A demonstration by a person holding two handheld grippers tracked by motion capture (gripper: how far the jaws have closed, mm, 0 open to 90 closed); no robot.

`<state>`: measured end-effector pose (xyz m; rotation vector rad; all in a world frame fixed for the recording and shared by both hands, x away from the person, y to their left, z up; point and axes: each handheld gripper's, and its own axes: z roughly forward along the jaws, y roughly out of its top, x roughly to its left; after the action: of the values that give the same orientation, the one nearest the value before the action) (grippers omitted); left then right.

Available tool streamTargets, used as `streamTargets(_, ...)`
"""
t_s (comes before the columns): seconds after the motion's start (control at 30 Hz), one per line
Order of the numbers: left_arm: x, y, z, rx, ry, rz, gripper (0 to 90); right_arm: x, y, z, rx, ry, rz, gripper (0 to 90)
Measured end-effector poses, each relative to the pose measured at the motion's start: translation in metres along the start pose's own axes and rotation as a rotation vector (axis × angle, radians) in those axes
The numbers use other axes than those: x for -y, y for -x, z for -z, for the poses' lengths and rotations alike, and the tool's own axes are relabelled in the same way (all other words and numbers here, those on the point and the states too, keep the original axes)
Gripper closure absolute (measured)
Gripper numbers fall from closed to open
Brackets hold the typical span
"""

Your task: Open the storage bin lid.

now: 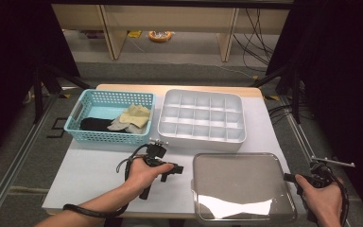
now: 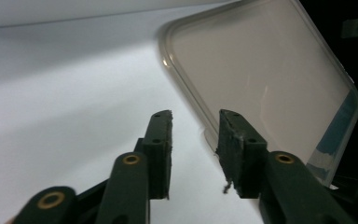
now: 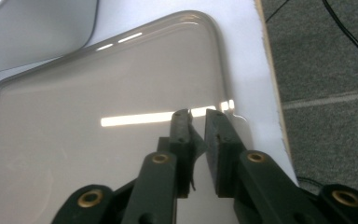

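While the clear lid point(image 1: 241, 184) lies flat on the white worktop point(image 1: 99, 175) in the lower right of the high view, the left hand-held gripper point(image 1: 177, 169) is just beside its left edge, jaws a little apart with nothing between them. The right hand-held gripper point(image 1: 289, 178) is at the lid's right edge; in the right gripper view its jaws stand narrowly apart above the lid point(image 3: 107, 116), not pinching it. A divided tray point(image 1: 202, 119) and a blue basket point(image 1: 111, 118) sit behind.

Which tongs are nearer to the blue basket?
Left. The left tongs sit just in front of the blue basket; the right tongs are far off, beyond the clear lid.
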<state>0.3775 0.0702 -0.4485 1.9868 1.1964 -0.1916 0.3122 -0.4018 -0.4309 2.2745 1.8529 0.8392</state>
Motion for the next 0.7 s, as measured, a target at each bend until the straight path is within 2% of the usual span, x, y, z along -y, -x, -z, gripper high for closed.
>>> streamTargets(0.03,-0.001,-0.002,0.002,0.003,0.005,-0.002,68.2,-0.002,-0.005,-0.002,-0.003,0.007,-0.048,83.9)
streamTargets(0.07,-0.001,-0.004,0.004,0.000,0.013,0.001,69.6,-0.002,-0.005,-0.003,-0.004,0.023,-0.018,85.4)
streamTargets(0.1,-0.003,-0.006,0.005,-0.004,0.019,0.001,70.9,-0.003,-0.006,-0.002,-0.009,0.009,0.009,86.8)
streamTargets(0.13,-0.004,-0.009,0.007,-0.009,0.026,0.002,72.2,-0.004,-0.009,-0.004,-0.019,0.015,0.006,88.0)
streamTargets(0.17,-0.005,-0.011,0.010,-0.019,0.030,0.003,73.7,-0.005,-0.011,-0.004,0.000,0.015,0.018,89.2)
streamTargets(0.2,-0.007,-0.014,0.011,-0.026,0.037,0.002,75.2,-0.008,-0.018,-0.004,-0.011,-0.010,-0.032,90.0)
streamTargets(0.23,-0.008,-0.016,0.013,-0.026,0.043,0.005,76.9,-0.009,-0.021,-0.004,-0.008,-0.010,-0.009,90.0)
streamTargets(0.27,-0.009,-0.018,0.015,-0.032,0.047,0.014,78.6,-0.010,-0.021,-0.006,-0.038,-0.005,0.008,90.0)
streamTargets(0.3,-0.010,-0.021,0.017,-0.034,0.048,0.014,80.1,-0.011,-0.024,-0.007,-0.028,0.007,0.046,90.0)
streamTargets(0.33,-0.011,-0.023,0.018,-0.048,0.052,0.014,81.2,-0.013,-0.028,-0.009,-0.033,0.003,0.043,90.0)
streamTargets(0.37,-0.012,-0.025,0.019,-0.049,0.058,0.022,82.2,-0.013,-0.033,-0.011,-0.061,0.027,0.034,90.0)
streamTargets(0.4,-0.013,-0.028,0.020,-0.053,0.060,0.030,83.1,-0.016,-0.035,-0.012,-0.050,0.004,0.066,90.0)
streamTargets(0.43,-0.014,-0.030,0.021,-0.060,0.057,0.026,84.2,-0.018,-0.039,-0.014,-0.049,0.010,0.093,90.0)
streamTargets(0.47,-0.014,-0.032,0.021,-0.062,0.066,0.026,85.2,-0.018,-0.044,-0.017,-0.064,0.015,0.080,90.0)
streamTargets(0.5,-0.015,-0.033,0.022,-0.072,0.066,0.023,86.0,-0.021,-0.050,-0.018,-0.064,-0.005,0.083,90.0)
streamTargets(0.57,-0.016,-0.035,0.023,-0.087,0.079,0.016,87.1,-0.023,-0.061,-0.023,-0.094,0.006,0.066,90.0)
streamTargets(0.6,-0.017,-0.037,0.023,-0.086,0.083,0.008,87.4,-0.025,-0.064,-0.025,-0.100,-0.001,0.093,90.0)
streamTargets(0.63,-0.018,-0.038,0.023,-0.099,0.089,0.003,87.4,-0.026,-0.069,-0.029,-0.133,0.018,0.090,90.0)
streamTargets(0.67,-0.018,-0.039,0.023,-0.096,0.091,-0.002,87.4,-0.028,-0.073,-0.030,-0.170,-0.013,0.087,90.0)
streamTargets(0.7,-0.019,-0.040,0.023,-0.101,0.103,-0.001,87.4,-0.028,-0.079,-0.034,-0.175,0.004,0.082,90.0)
